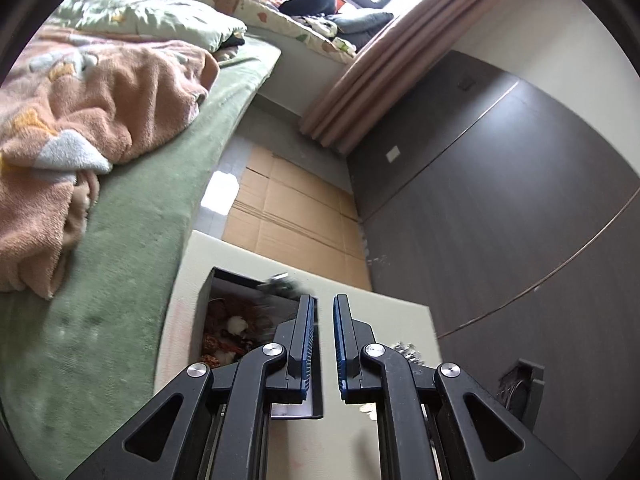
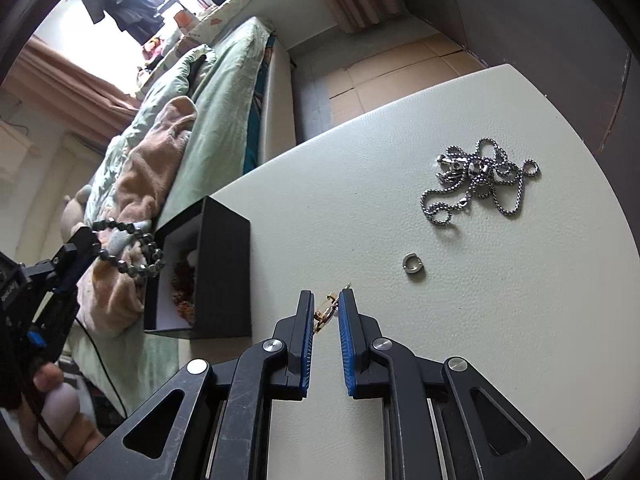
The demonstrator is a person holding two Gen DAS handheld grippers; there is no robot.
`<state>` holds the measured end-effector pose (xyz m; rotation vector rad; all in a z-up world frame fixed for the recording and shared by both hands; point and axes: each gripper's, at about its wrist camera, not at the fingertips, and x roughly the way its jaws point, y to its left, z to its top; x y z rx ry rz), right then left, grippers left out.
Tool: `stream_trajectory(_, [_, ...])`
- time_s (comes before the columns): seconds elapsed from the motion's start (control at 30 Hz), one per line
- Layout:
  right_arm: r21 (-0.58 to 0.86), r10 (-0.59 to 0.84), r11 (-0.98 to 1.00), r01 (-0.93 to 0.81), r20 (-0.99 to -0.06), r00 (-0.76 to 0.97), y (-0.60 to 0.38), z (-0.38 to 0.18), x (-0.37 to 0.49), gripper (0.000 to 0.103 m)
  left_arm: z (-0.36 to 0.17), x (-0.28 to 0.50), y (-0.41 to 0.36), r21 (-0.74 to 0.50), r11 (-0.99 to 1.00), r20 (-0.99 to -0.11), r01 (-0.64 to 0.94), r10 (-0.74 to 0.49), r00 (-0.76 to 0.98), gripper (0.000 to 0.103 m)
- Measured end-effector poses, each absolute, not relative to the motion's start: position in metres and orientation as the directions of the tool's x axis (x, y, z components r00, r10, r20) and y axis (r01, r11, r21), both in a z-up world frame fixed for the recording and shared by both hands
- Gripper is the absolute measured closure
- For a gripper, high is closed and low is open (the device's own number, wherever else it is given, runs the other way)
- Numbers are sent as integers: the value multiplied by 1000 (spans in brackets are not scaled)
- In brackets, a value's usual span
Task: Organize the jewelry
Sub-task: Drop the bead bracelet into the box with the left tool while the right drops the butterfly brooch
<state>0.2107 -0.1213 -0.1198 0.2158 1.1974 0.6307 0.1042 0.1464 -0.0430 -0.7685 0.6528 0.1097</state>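
An open black jewelry box (image 2: 218, 264) stands on the white table (image 2: 500, 340), with dried flowers inside; it also shows in the left wrist view (image 1: 240, 316). In the right wrist view my left gripper (image 2: 86, 246) holds a dark beaded bracelet (image 2: 136, 252) beside the box opening. In the left wrist view the left gripper (image 1: 323, 312) has a narrow gap between its jaws, and the blurred bracelet (image 1: 282, 284) hangs over the box. My right gripper (image 2: 325, 306) is open around a small gold piece (image 2: 325, 312) lying on the table. A silver chain necklace (image 2: 476, 178) and a silver ring (image 2: 413, 265) lie farther right.
A bed with a green sheet (image 1: 132, 240) and a peach blanket (image 1: 80, 120) lies to the left of the table. Cardboard (image 1: 292, 216) covers the floor beyond it. Dark wardrobe panels (image 1: 520, 200) stand on the right.
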Motion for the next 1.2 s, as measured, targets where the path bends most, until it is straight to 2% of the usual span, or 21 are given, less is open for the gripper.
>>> stream_trajectory(0.1, [500, 593, 788, -361, -774, 223, -115, -113, 208, 89, -47, 110, 150, -626, 713, -599, -315, -181, 780, 90])
stream_trajectory(0.17, [516, 617, 769, -376, -753, 228, -111, -107, 205, 89, -49, 111, 150, -616, 713, -616, -334, -171, 769, 82])
stream_trajectory(0.2, [526, 630, 759, -383, -742, 229, -109, -104, 204, 89, -50, 111, 151, -608, 713, -626, -348, -161, 763, 69])
stream_trajectory(0.23, [536, 643, 749, -391, -731, 230, -106, -102, 203, 89, -50, 111, 153, -604, 712, -630, -357, -153, 761, 49])
stream_trajectory(0.3, [554, 669, 727, -406, -705, 234, -104, -95, 200, 89, -50, 107, 156, -604, 703, -626, -376, -127, 769, 29])
stream_trajectory(0.57, [616, 757, 637, -463, -616, 220, -74, -79, 192, 89, -53, 100, 169, -587, 678, -651, -443, -70, 756, 28])
stream_trajectory(0.8, [653, 800, 570, -499, -579, 157, -41, -81, 191, 88, -56, 100, 178, -589, 660, -656, -465, -55, 753, 28])
stream_trajectory(0.83, [659, 802, 563, -498, -582, 136, -37, -82, 191, 84, -56, 101, 179, -588, 660, -657, -467, -54, 752, 28])
stream_trajectory(0.87, [669, 800, 561, -487, -590, 110, -34, -85, 192, 67, -57, 101, 179, -586, 662, -659, -468, -53, 750, 28])
stream_trajectory(0.9, [674, 797, 565, -477, -596, 102, -34, -86, 193, 57, -56, 101, 178, -586, 662, -660, -467, -55, 749, 28])
stream_trajectory(0.93, [672, 794, 572, -471, -597, 113, -36, -85, 194, 40, -56, 102, 178, -585, 664, -660, -466, -56, 749, 27])
stream_trajectory(0.97, [661, 788, 586, -469, -600, 138, -40, -84, 194, 33, -56, 102, 176, -584, 667, -660, -463, -58, 749, 27])
stream_trajectory(1.13, [658, 780, 614, -436, -591, 206, -73, -75, 199, 32, -53, 105, 166, -589, 676, -650, -444, -70, 757, 13])
stream_trajectory(1.2, [654, 768, 635, -411, -593, 242, -91, -72, 203, 32, -51, 107, 159, -582, 688, -649, -433, -73, 757, 12])
